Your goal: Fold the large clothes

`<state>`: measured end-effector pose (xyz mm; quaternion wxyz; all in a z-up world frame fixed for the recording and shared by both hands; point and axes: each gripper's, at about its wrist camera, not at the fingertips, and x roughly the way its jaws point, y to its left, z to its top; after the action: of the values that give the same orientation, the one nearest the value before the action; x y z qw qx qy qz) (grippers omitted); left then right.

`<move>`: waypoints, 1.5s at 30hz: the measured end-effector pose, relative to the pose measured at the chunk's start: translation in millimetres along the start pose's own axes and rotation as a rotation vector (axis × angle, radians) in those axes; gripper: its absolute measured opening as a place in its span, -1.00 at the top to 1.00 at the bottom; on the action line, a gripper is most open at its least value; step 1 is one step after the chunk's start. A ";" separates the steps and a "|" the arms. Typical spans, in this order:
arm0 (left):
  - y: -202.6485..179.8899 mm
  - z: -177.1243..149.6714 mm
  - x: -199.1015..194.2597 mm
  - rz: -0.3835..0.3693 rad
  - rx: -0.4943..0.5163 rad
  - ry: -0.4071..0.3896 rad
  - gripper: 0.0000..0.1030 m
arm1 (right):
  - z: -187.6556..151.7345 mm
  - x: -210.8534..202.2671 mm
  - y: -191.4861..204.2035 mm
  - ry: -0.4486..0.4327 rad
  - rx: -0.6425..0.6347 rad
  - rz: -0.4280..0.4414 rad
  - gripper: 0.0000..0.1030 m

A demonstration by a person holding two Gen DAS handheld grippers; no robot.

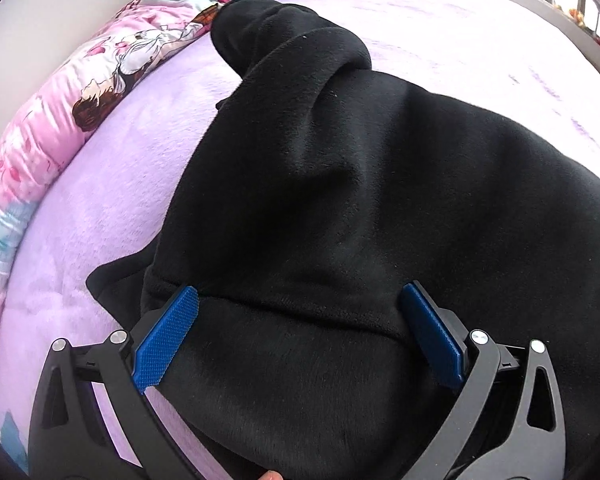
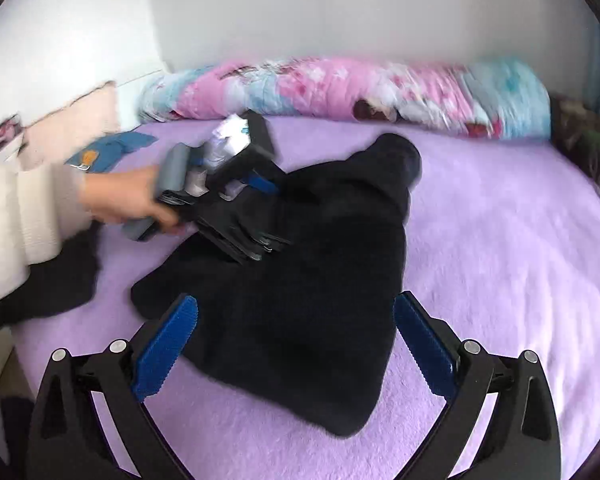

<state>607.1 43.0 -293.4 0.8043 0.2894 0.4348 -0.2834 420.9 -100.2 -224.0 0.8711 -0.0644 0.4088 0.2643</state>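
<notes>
A large black fleece garment (image 1: pixel 340 200) lies bunched on the purple bed cover (image 1: pixel 112 208). My left gripper (image 1: pixel 300 312) is open, its blue pads (image 1: pixel 166 336) straddling a thick fold at the garment's near edge. In the right wrist view the same garment (image 2: pixel 300 280) lies spread on the cover, and the left gripper (image 2: pixel 268 212), held in a hand, rests over its left part. My right gripper (image 2: pixel 296 340) is open and empty, hovering above the garment's near edge.
A rolled pink and blue patterned quilt (image 2: pixel 360 92) lies along the wall at the bed's far side; it also shows in the left wrist view (image 1: pixel 80 100). A blue item (image 2: pixel 108 148) and a cream pillow (image 2: pixel 72 124) sit at the far left. Another dark cloth (image 2: pixel 48 284) lies left.
</notes>
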 end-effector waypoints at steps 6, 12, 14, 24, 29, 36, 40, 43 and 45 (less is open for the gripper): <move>0.9 -1.9 -17.6 0.028 -0.020 0.004 -0.89 | -24.2 76.7 38.5 0.095 -0.049 -0.040 -0.91; -13.3 -22.2 -80.3 0.032 -0.028 -0.047 -0.89 | 2.2 103.4 42.1 0.164 -0.036 -0.039 -0.91; -26.5 -32.4 -94.6 0.023 -0.018 -0.050 -0.89 | 6.4 106.3 40.7 0.180 -0.041 -0.036 -0.91; -61.2 -104.3 -115.0 0.027 -0.329 -0.074 -0.89 | 33.5 124.6 26.2 0.208 -0.063 0.012 -0.91; -60.2 -102.7 -128.0 -0.090 -0.552 -0.257 -0.89 | 23.9 96.7 18.7 0.162 -0.119 0.064 -0.91; -77.4 -80.4 -89.5 -0.051 -0.621 -0.243 -0.89 | -4.1 38.3 -8.4 0.113 -0.185 0.193 -0.89; -83.5 -82.5 -72.7 0.050 -0.586 -0.185 -0.89 | -5.1 -14.5 -26.7 0.120 -0.277 0.257 -0.89; -80.9 -88.7 -77.4 0.047 -0.641 -0.175 -0.89 | 34.1 -31.1 -71.7 0.076 -0.227 0.197 -0.89; -80.2 -92.8 -90.4 0.063 -0.674 -0.169 -0.89 | 71.9 -22.9 -96.9 0.057 -0.238 0.082 -0.89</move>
<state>459.0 73.7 -275.1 0.8961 -0.0035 0.4268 -0.1220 507.3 -168.4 -169.7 0.8338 -0.1580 0.4015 0.3443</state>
